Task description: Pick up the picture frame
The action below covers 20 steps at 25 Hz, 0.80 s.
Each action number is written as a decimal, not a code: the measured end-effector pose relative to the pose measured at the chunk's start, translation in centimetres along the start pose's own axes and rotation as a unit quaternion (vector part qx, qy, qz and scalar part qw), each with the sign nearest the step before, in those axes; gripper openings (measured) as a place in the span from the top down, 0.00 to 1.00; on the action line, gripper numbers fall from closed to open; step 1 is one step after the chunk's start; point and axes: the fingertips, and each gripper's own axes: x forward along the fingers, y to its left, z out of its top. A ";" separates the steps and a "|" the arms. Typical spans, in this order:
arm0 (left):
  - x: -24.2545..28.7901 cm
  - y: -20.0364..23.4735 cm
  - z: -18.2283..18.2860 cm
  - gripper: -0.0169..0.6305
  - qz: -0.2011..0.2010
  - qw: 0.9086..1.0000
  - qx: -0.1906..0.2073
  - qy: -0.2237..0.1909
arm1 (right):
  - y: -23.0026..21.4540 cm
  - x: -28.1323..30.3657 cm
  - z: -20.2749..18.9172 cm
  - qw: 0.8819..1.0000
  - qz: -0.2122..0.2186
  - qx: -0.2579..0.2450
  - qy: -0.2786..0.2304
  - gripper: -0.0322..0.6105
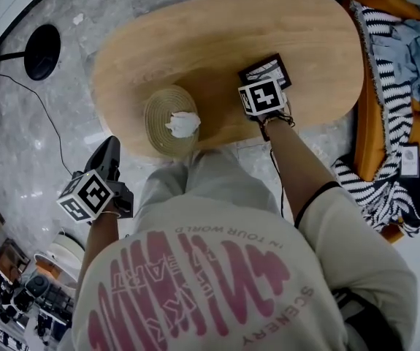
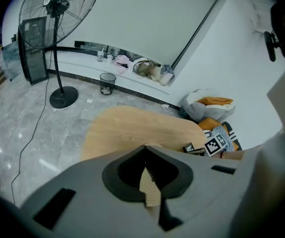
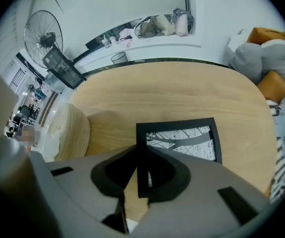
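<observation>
Because the right claw (image 3: 141, 155) pinches the picture frame (image 3: 182, 140) only by the thin black border on one side, most of the frame reaches out past the jaws over the bench (image 1: 217, 42). The likeliest trouble is therefore the frame pivoting in the grip. Its weight sits off to one side of the pads, so a quick lift or a roll of the wrist could let the far edge sag, scrape the wood, or slide free and drop flat. Whether the frame is already clear of the bench cannot be told.

It lies at the right part of the bench, close to the edge nearest the person. The woven basket (image 1: 162, 126), with a white crumpled wad (image 1: 182, 124) in it, stands apart to its left, so a swing that way might clip it.

The left claw (image 2: 144, 148) hangs off the bench at the person's side, jaws together and empty, and lends no support.
</observation>
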 end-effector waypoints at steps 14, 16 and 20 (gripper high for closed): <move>0.4 -2.4 2.3 0.97 -0.070 0.996 0.054 -0.033 | 2.9 -7.5 0.4 0.995 -0.026 0.058 -0.082 0.84; -0.2 -2.6 2.7 0.97 -0.081 0.994 0.059 -0.040 | 3.9 -9.1 0.5 0.993 -0.030 0.064 -0.098 0.84; -2.4 -2.6 3.2 0.97 -0.097 0.992 0.055 -0.058 | 6.7 -13.0 1.2 0.988 -0.042 0.060 -0.138 0.84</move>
